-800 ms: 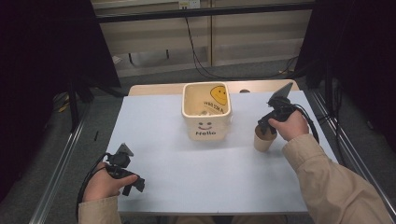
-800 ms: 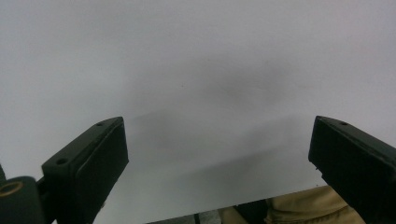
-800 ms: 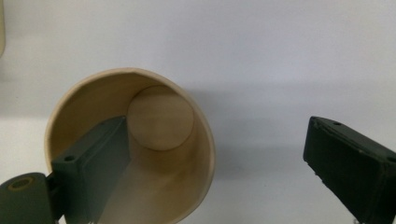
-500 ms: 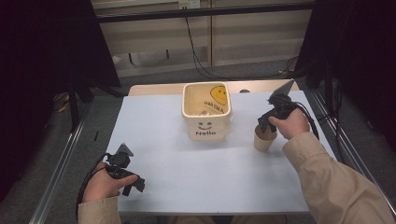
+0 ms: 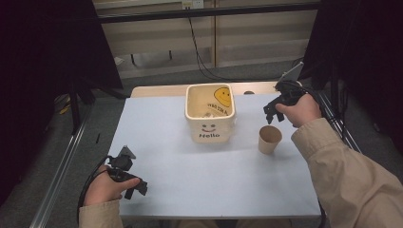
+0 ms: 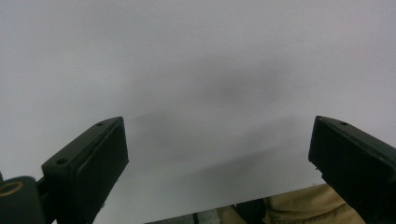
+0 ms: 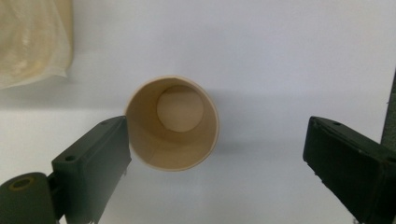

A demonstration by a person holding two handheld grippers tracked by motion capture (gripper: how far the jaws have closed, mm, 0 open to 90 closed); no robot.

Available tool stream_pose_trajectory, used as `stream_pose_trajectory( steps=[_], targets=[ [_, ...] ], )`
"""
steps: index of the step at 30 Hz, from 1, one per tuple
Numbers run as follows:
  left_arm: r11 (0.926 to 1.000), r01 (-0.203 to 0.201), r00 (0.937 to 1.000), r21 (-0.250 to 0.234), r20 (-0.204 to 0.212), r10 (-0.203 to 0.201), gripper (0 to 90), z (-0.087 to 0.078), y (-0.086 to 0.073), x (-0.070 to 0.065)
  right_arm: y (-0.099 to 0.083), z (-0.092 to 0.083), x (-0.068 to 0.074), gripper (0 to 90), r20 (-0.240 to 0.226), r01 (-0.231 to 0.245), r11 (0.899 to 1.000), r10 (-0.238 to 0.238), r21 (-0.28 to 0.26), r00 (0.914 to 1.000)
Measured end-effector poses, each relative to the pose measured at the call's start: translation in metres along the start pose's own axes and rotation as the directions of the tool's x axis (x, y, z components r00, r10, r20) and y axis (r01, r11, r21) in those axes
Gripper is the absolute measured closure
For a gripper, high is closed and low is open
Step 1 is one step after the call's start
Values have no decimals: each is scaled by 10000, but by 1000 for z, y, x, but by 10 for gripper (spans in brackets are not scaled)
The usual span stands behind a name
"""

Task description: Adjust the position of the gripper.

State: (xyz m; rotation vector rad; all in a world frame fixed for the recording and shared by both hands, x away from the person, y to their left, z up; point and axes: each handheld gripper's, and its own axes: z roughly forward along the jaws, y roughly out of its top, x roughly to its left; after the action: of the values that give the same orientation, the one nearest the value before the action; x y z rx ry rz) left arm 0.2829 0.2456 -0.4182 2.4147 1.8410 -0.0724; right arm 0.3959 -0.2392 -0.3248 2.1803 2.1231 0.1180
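Observation:
A brown paper cup [image 5: 269,138] stands upright and empty on the white table, right of centre. My right gripper [image 5: 272,111] hovers above and behind it, open, looking straight down into the cup [image 7: 173,123]; the cup sits near the left jaw, untouched. A cream square tub [image 5: 210,113] with a smiley face and "Hello" stands at the back middle. My left gripper [image 5: 135,187] rests low at the front left corner, open, with bare table [image 6: 196,70] between its jaws.
The tub's corner [image 7: 32,42] shows beside the cup in the right gripper view. Metal frame rails [image 5: 62,166] run along both sides of the table. A trouser leg [image 6: 299,205] shows past the table's front edge.
My right gripper has lifted up and back off the cup, leaving it standing alone on the table. The left gripper has not moved.

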Motion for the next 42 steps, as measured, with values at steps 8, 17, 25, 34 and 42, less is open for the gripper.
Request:
stream_pose_trajectory(
  steps=[8, 17, 25, 34, 42],
  targets=[
    [9998, -156, 9999, -83, -32, 155, 46, 1, 2, -2, 6, -26, 2, 75, -78, -49, 9999, 48, -139, 10000],
    [9998, -175, 9998, -19, 3, 175, 46, 0, 3, -2, 8, -39, 4, 72, -43, -108, 9999, 108, -53, 9999],
    [9996, -266, 9996, 19, -76, 267, 46, 0, 3, -2, 10, -36, 21, 71, 37, 143, 9999, -143, 0, 9999],
    [9998, -185, 9998, 27, 20, 185, 46, -1, 3, -2, 12, -33, 37, 70, 148, 479, 9985, -483, 268, 9987],
    [9998, -200, 9998, -80, -16, 200, 45, 0, 3, -2, 12, -22, 39, 66, 342, 495, 9984, -504, 279, 9981]
  ],
)
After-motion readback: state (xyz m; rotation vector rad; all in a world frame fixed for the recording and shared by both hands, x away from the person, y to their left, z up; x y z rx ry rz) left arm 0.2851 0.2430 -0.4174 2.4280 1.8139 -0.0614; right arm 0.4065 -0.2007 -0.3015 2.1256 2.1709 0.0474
